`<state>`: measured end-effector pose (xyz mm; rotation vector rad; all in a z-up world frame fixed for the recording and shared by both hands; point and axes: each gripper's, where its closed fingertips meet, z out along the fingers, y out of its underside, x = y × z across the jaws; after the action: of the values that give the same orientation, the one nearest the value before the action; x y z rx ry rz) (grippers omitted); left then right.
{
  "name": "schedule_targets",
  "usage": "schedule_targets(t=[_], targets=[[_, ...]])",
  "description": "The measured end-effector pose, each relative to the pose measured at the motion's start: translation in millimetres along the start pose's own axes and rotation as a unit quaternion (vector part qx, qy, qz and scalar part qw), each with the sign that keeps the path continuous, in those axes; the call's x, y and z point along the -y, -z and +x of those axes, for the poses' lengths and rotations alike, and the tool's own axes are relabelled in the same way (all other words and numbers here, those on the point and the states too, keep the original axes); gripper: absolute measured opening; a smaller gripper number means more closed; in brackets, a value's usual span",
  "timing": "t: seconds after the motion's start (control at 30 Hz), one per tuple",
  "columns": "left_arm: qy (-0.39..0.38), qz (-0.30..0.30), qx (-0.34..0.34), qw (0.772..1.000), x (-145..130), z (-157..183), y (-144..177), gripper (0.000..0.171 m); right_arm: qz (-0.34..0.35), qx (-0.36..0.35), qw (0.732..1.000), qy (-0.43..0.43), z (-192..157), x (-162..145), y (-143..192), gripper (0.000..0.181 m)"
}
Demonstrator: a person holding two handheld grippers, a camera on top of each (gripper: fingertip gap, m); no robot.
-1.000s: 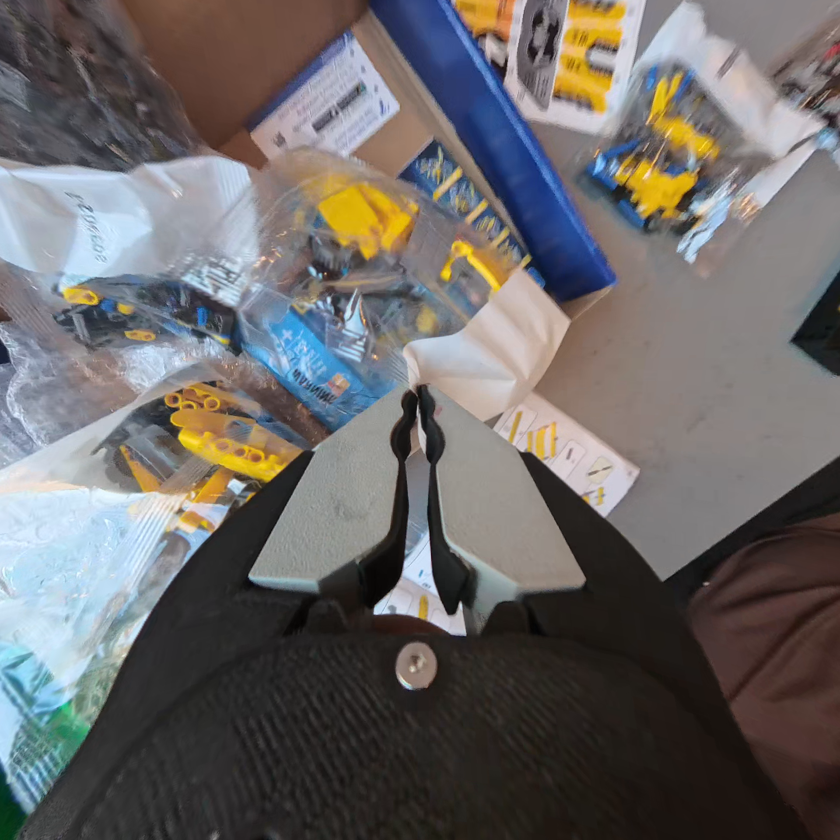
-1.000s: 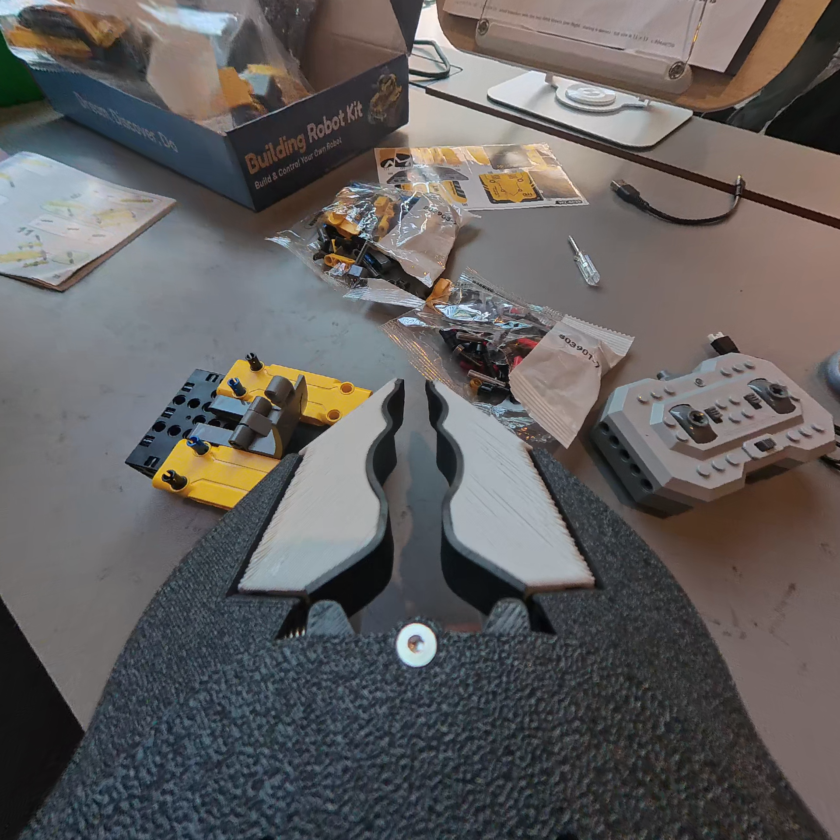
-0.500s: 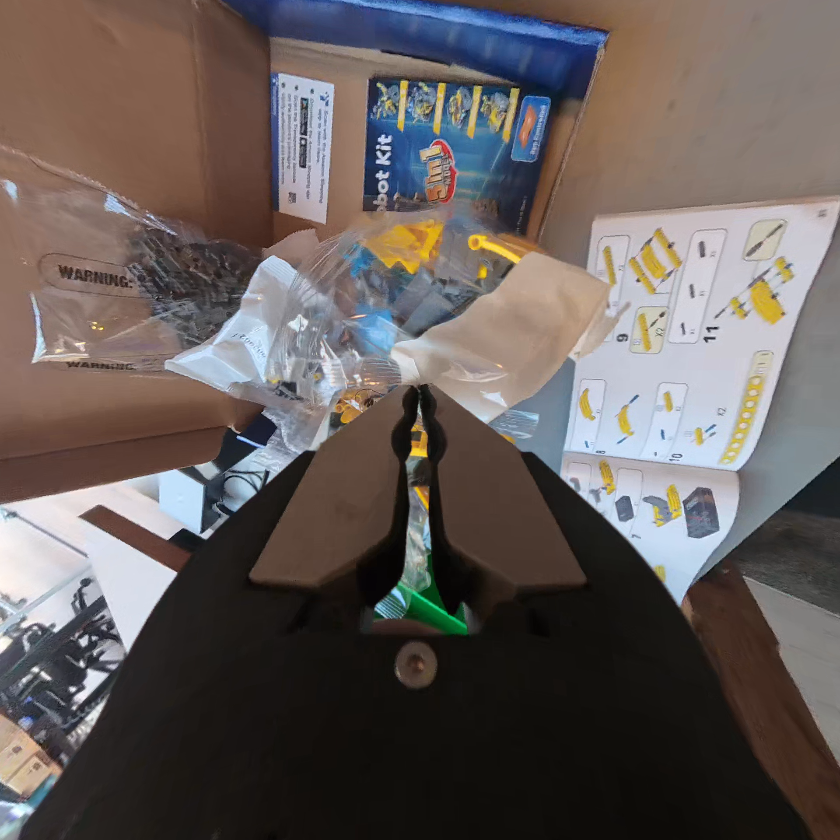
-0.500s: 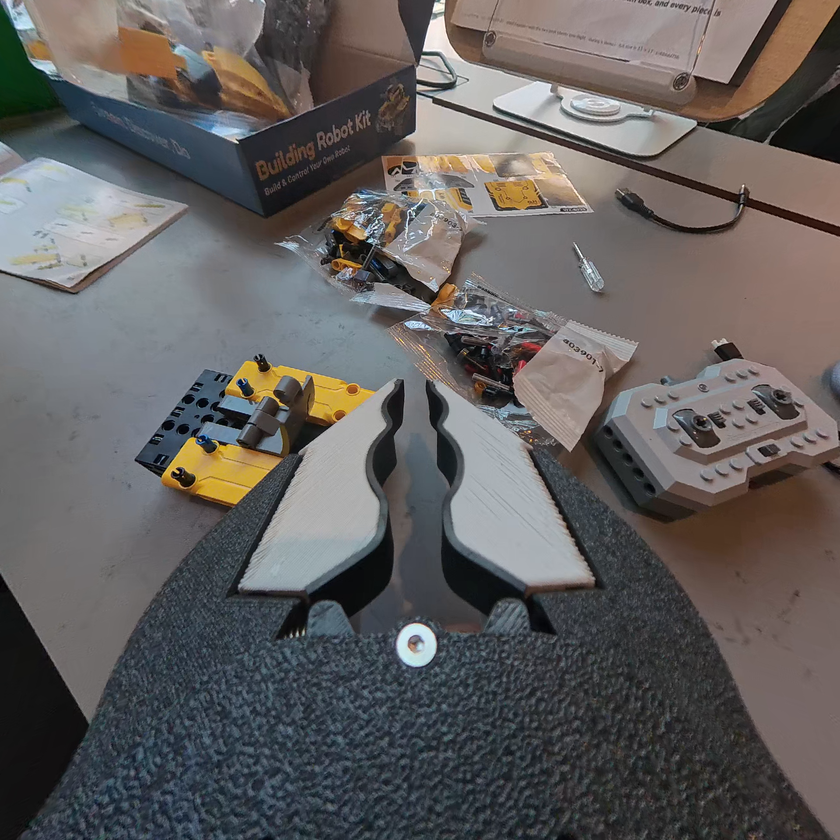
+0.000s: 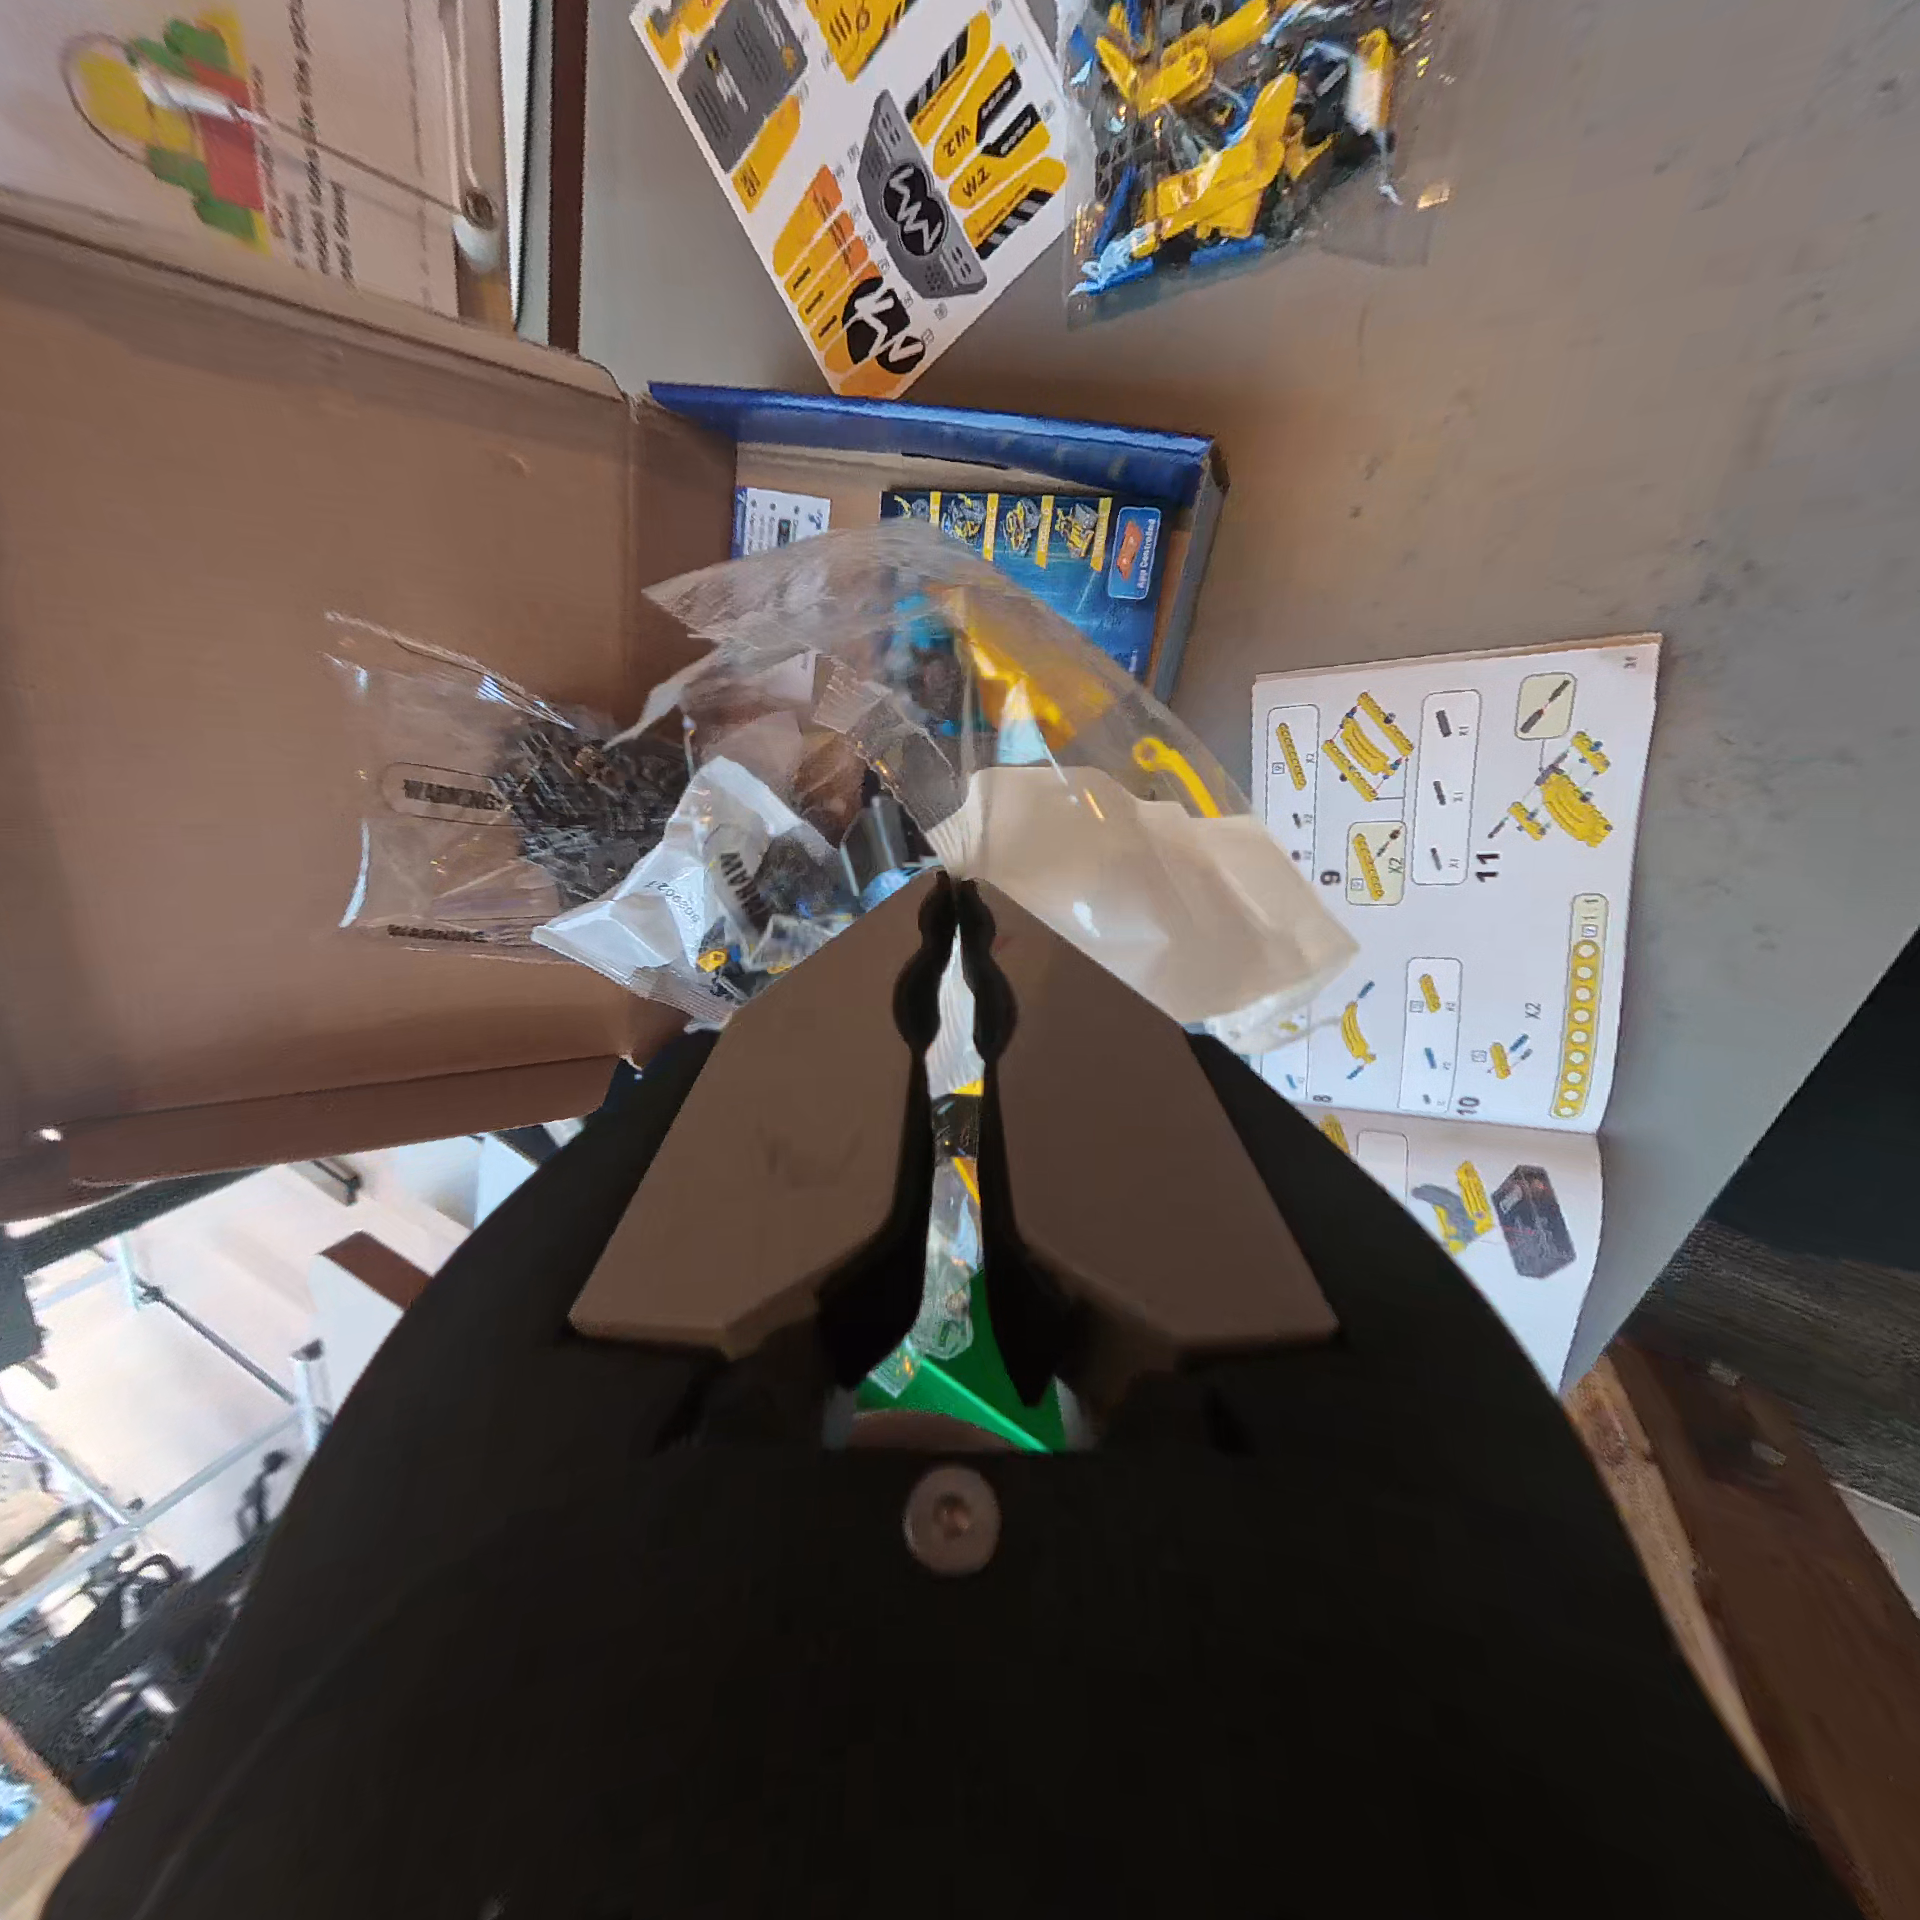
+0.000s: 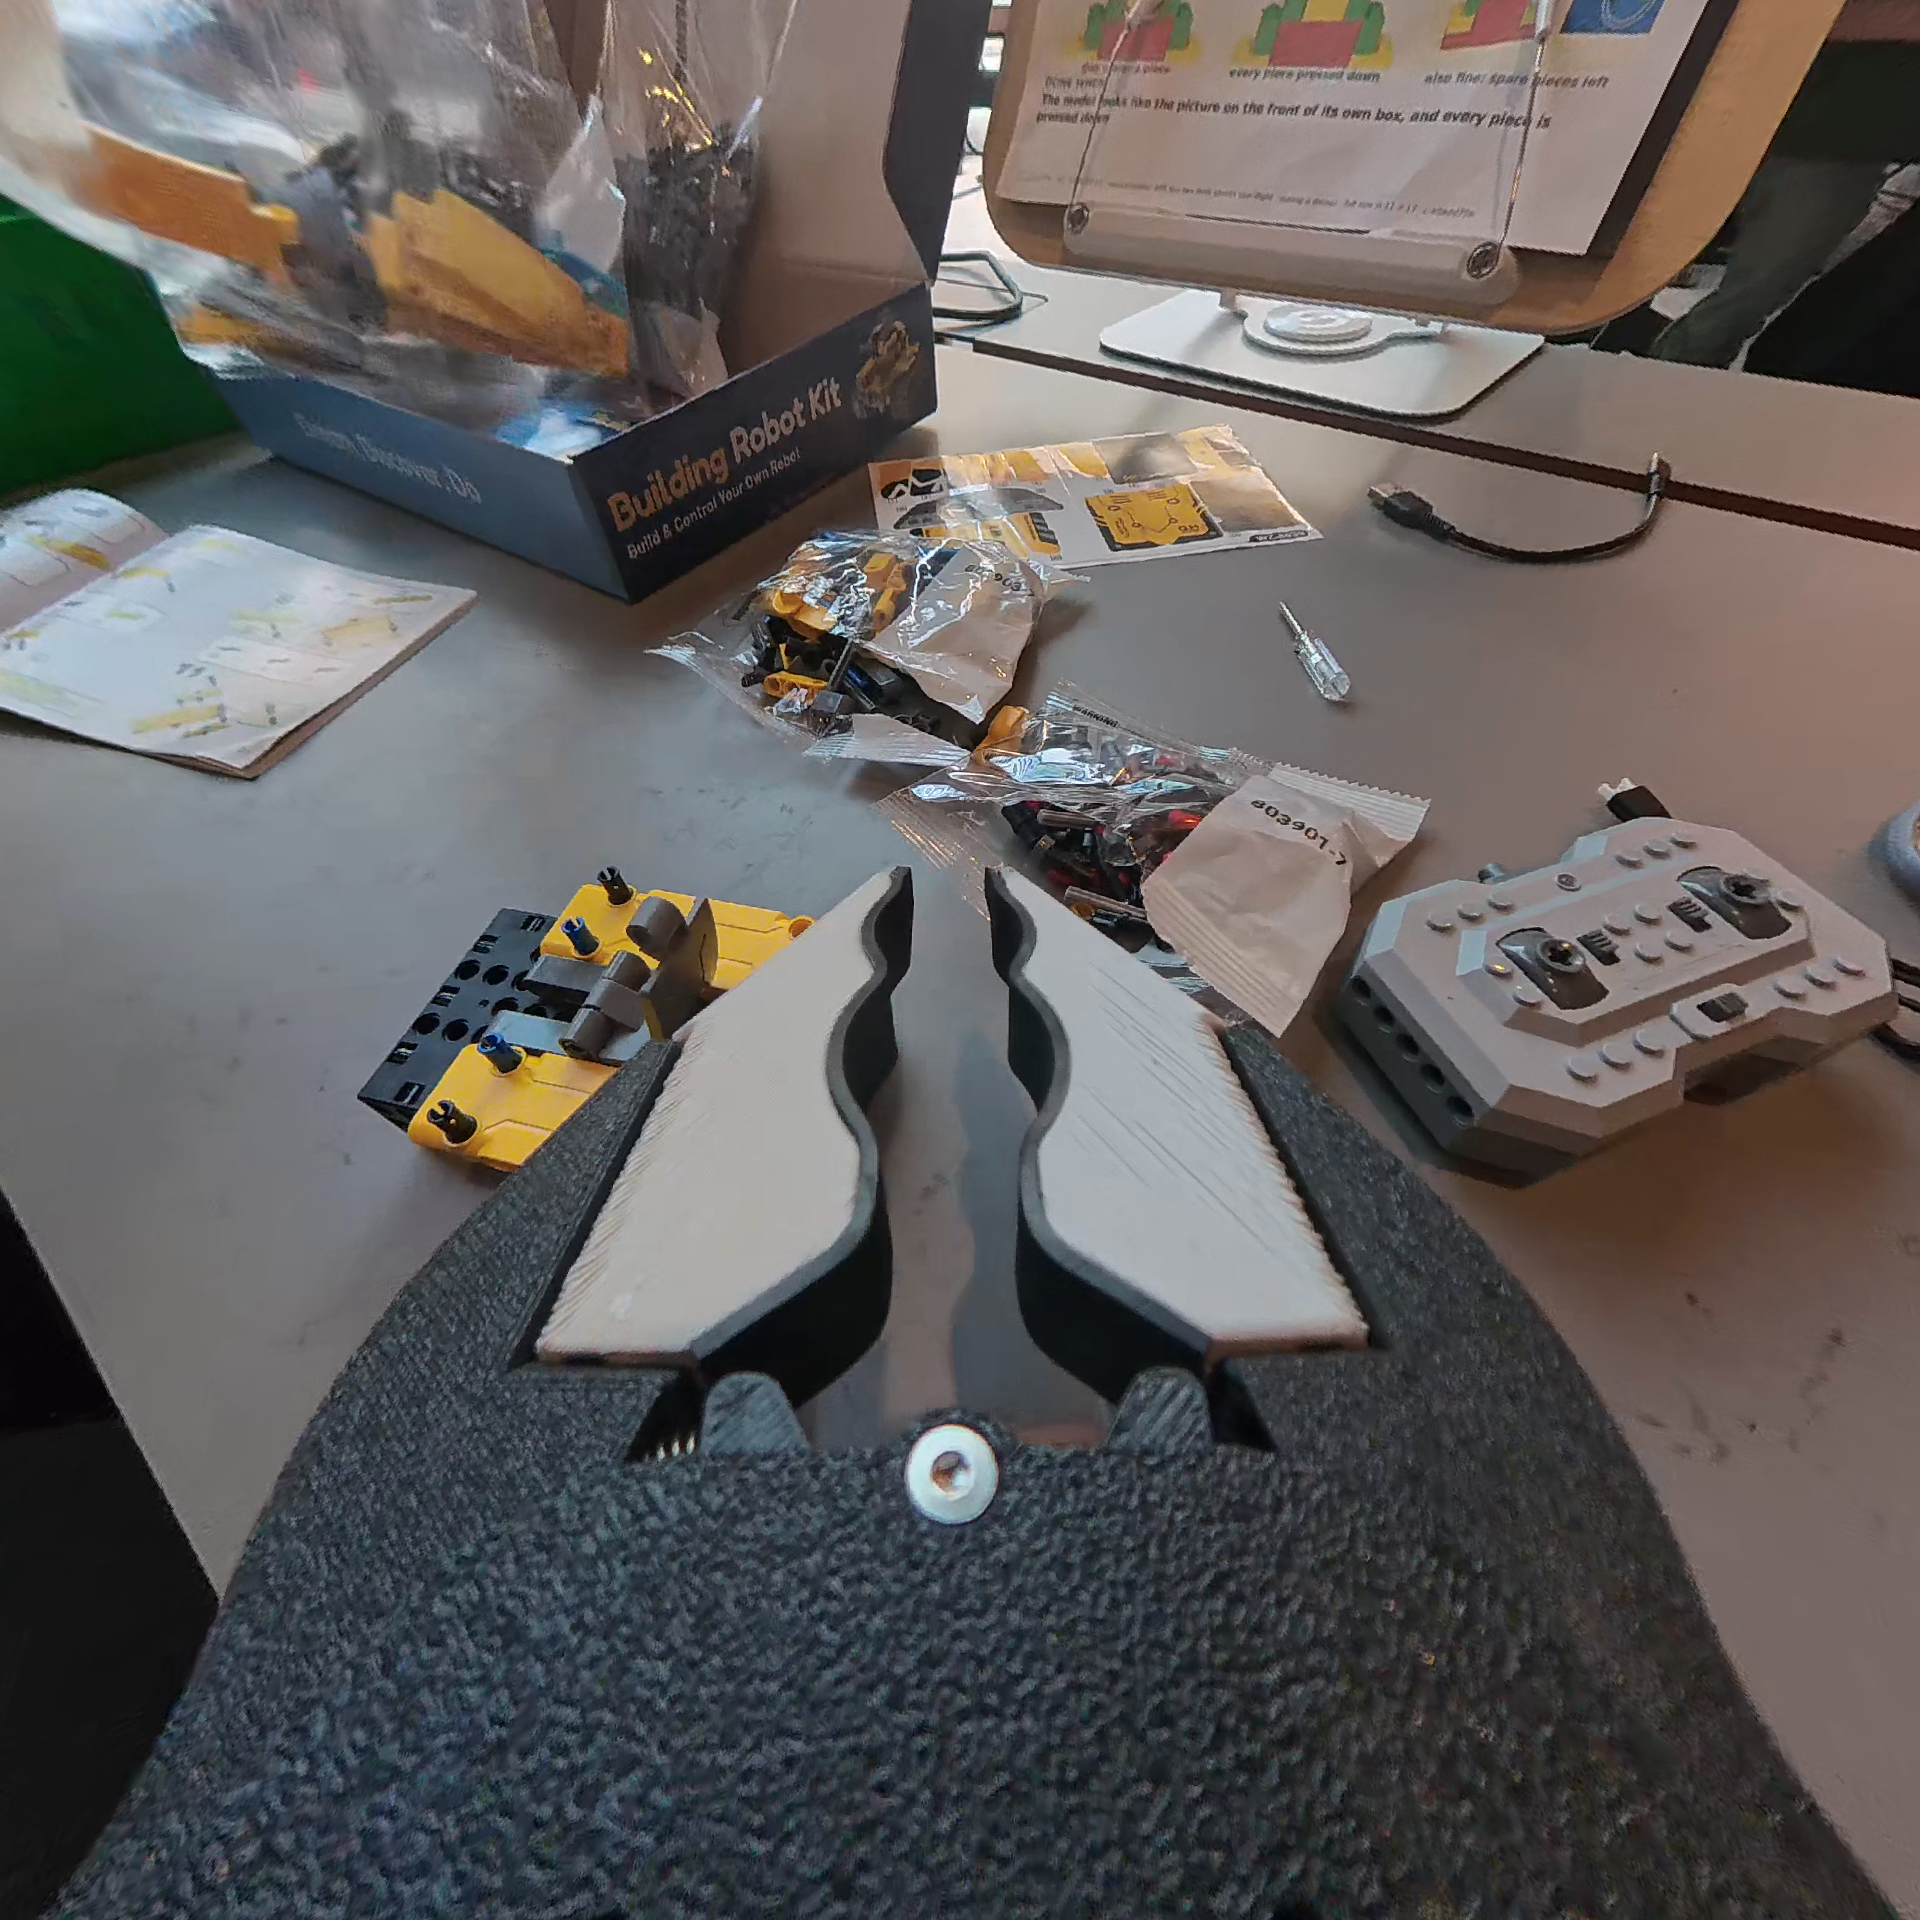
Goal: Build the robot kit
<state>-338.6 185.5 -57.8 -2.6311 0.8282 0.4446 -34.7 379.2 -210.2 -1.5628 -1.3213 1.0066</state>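
Observation:
My left gripper [image 5: 954, 888] is shut on the white end of a clear plastic bag of yellow, blue and black parts [image 5: 1039, 717]. It holds the bag in the air above the open blue kit box [image 5: 935, 426]. The same bag hangs over the box in the right wrist view [image 6: 364, 208]. Two more parts bags [image 5: 582, 800] lie against the box's brown flap [image 5: 260, 623]. My right gripper [image 6: 948, 883] is slightly open and empty, low over the grey table. It is just right of a yellow, black and grey brick assembly [image 6: 561, 1008].
Two parts bags [image 6: 883, 634] [image 6: 1143, 842], a grey control hub [image 6: 1621, 987], a small screwdriver [image 6: 1314, 652], a USB cable [image 6: 1527, 520] and a sticker sheet [image 6: 1091, 499] lie on the table. An open instruction booklet [image 5: 1455, 883] lies beside the box. A sign stand [image 6: 1309, 322] is behind. Across from one pair of fingers to the other is roughly 40 cm. The grey control hub [image 6: 1621, 987] is closer to my right gripper, around 12 cm from its tips; the left tips are 50 cm off.
My left gripper has risen with the bag, lifting it clear of the box, and the view has turned. My right gripper has shifted only a little.

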Motion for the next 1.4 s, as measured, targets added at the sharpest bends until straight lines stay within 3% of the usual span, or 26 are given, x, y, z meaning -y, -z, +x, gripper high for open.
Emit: schedule_targets(t=[0.17, 0.33, 0.5, 0.7, 0.83, 0.97, 1.07, 1.17, 1.23, 1.27, 1.3, 1.4], targets=[[-0.104, 0.029, 0.024, 0.994, 8, 36, 36, 0.000, 0.013, 0.003, 1.000, 0.014, -4, 3, 3, 0.015], [-0.199, 0.040, 0.057, 0.977, 4, 91, 40, 0.000, 0.048, 0.056, 0.997, -0.029, -19, 22, 12, 0.027], [-0.267, 0.061, 0.114, 0.955, 3, 144, 43, 0.000, 0.063, 0.139, 0.987, 0.043, -88, 62, 25, 0.033], [-0.283, 0.109, 0.134, 0.943, -7, 211, 28, 0.000, 0.013, 0.245, 0.959, 0.140, -196, 61, 20, 0.031], [-0.277, 0.120, 0.174, 0.937, -10, 215, 17, 0.000, -0.004, 0.309, 0.928, 0.208, -255, 70, 10, 0.043], [-0.278, 0.170, 0.207, 0.923, 10, 201, 26, 0.000, -0.016, 0.278, 0.916, 0.288, -271, 89, -16, 0.074], [-0.309, 0.166, 0.241, 0.905, 16, 192, 26, 0.000, -0.041, 0.300, 0.903, 0.305, -279, 96, -17, 0.079], [-0.329, 0.181, 0.254, 0.892, 21, 197, 21, 0.000, -0.087, 0.292, 0.892, 0.334, -273, 79, -28, 0.058], [-0.335, 0.188, 0.262, 0.885, 23, 202, 19, 0.000, -0.099, 0.288, 0.887, 0.349, -272, 67, -32, 0.033], [-0.334, 0.185, 0.267, 0.885, 22, 202, 16, 0.000, -0.099, 0.278, 0.888, 0.354, -271, 65, -33, 0.031], [-0.329, 0.180, 0.271, 0.887, 20, 201, 13, 0.000, -0.097, 0.265, 0.888, 0.363, -269, 63, -32, 0.020], [-0.276, 0.218, 0.239, 0.905, 22, 210, 9, 0.000, -0.094, 0.217, 0.878, 0.417, -264, 58, -27, 0.014]])
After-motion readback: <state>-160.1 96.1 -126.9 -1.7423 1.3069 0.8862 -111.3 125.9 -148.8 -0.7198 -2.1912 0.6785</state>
